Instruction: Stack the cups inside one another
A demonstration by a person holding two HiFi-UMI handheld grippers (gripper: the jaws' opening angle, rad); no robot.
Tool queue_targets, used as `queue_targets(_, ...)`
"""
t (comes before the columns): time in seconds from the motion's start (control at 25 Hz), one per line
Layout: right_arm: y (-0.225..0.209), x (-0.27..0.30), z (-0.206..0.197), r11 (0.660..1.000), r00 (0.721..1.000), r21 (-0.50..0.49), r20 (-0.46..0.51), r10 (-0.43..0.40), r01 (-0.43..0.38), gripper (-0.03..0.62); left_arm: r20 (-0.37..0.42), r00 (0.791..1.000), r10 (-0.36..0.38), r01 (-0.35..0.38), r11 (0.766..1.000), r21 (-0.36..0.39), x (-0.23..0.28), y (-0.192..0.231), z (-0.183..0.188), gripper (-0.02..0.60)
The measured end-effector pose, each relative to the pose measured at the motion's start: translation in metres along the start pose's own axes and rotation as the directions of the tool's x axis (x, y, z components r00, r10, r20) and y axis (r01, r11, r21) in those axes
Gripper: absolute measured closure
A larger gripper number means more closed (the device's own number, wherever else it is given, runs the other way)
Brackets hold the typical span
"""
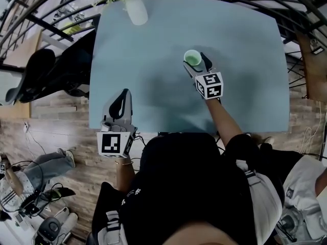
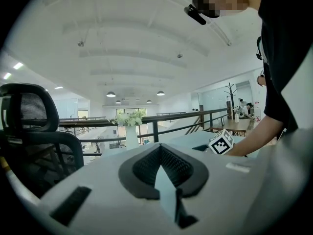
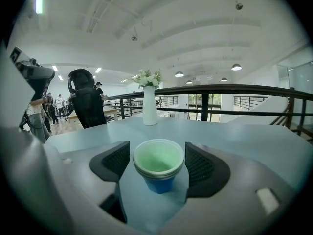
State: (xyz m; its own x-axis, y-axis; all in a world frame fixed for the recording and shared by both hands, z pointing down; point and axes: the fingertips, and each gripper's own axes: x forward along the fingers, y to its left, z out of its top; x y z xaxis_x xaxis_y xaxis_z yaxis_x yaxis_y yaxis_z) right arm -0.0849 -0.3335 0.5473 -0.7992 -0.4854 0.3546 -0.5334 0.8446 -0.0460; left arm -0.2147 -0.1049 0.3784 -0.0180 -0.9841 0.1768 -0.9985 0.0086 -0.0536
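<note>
A stack of nested cups [image 1: 192, 58] stands upright on the pale blue table [image 1: 245, 91], right of its middle. The innermost cup is light green and the outer one blue [image 3: 159, 169]. My right gripper [image 1: 196, 62] reaches in from the near side, and the stack sits between its black pads [image 3: 198, 165]. The jaws stand wide, with a thin gap at the cup's rim, so the right gripper [image 3: 157, 156] is open. My left gripper [image 1: 122, 96] rests over the table's near left corner, far from the cups. Its tips [image 2: 160, 149] meet with nothing in them.
A white vase of flowers [image 1: 136, 6] stands at the table's far left edge [image 3: 149, 106]. A black office chair [image 1: 48, 73] sits just off the table's left side. A dark railing [image 3: 230, 89] runs beyond the far edge. People stand in the distance at left.
</note>
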Motion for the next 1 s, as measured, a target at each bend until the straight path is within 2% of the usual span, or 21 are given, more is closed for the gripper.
queue_targets(0.2, -0.001, -0.020, 0.027, 1.000, 0.996, 0.020, 0.089, -0.018, 0.016, 0.248, -0.004, 1.000, -0.019, 0.019, 1.000, -0.007, 0.002, -0.007, 0.003, 0.589)
queue_targets(0.32, 0.000, -0.035, 0.043, 0.998, 0.990, 0.052, 0.139, -0.030, 0.023, 0.291, 0.009, 0.999, -0.045, 0.045, 0.999, -0.004, 0.006, -0.011, 0.005, 0.589)
queue_targets(0.4, 0.001, -0.047, 0.052, 0.997, 0.984, 0.074, 0.174, -0.039, 0.026, 0.351, 0.014, 0.998, -0.064, 0.064, 0.998, -0.001, 0.009, -0.014, 0.006, 0.589)
queue_targets(0.64, 0.007, -0.086, 0.080, 0.993, 0.958, 0.111, 0.279, -0.061, 0.031, 0.466, 0.028, 0.992, -0.126, 0.126, 0.992, 0.008, 0.016, -0.025, 0.010, 0.589)
queue_targets(0.8, 0.012, -0.110, 0.087, 0.988, 0.943, 0.146, 0.321, -0.090, 0.044, 0.588, 0.034, 0.984, -0.175, 0.175, 0.985, 0.011, 0.019, -0.033, 0.010, 0.589)
queue_targets(1.0, 0.017, -0.136, 0.085, 0.977, 0.933, 0.204, 0.335, -0.127, 0.060, 0.588, 0.040, 0.971, -0.234, 0.233, 0.972, 0.025, 0.021, -0.043, 0.009, 0.589)
